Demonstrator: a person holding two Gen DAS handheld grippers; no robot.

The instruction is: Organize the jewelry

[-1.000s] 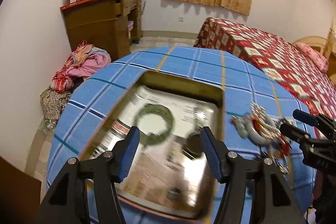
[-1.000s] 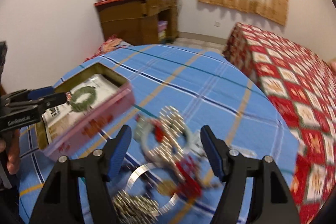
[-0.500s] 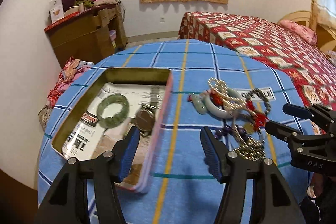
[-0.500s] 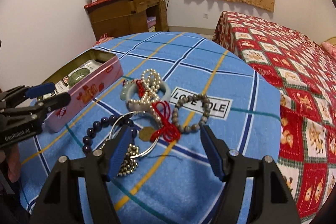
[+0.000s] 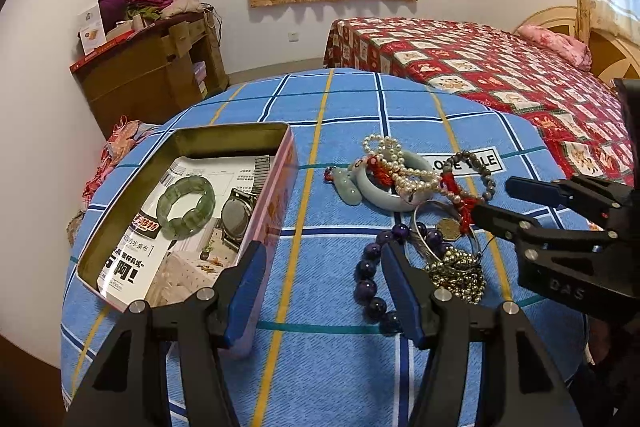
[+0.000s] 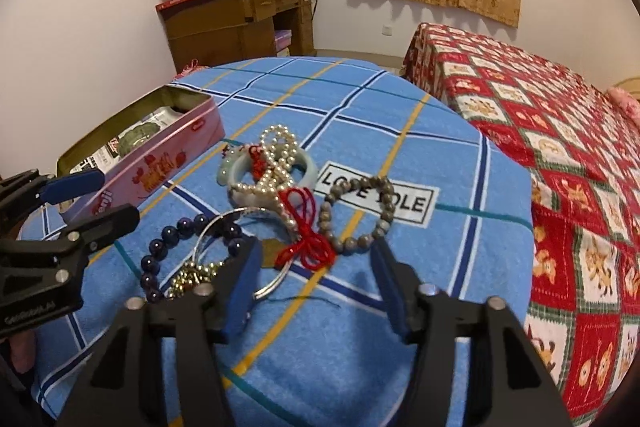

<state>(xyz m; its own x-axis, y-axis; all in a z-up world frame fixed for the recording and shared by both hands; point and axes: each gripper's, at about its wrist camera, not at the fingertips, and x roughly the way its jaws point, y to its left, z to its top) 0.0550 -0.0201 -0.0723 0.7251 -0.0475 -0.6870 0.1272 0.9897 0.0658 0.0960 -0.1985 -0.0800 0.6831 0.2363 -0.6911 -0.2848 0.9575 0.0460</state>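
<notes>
tin (image 5: 276, 183) long axis runs away from camera | left gripper (image 5: 322, 291) fingers spread | right gripper (image 6: 316, 283) fingers spread

Left black plastic two-finger tool (image 5: 322, 291): blue rubber-faced pads (image 5: 246, 293), silver round screws at the finger pivots. Right black plastic two-finger tool (image 6: 316, 285): identical blue pads (image 6: 390, 287), silver screws; white "DAS" lettering at 3 o'clock in the left wrist view.
</notes>
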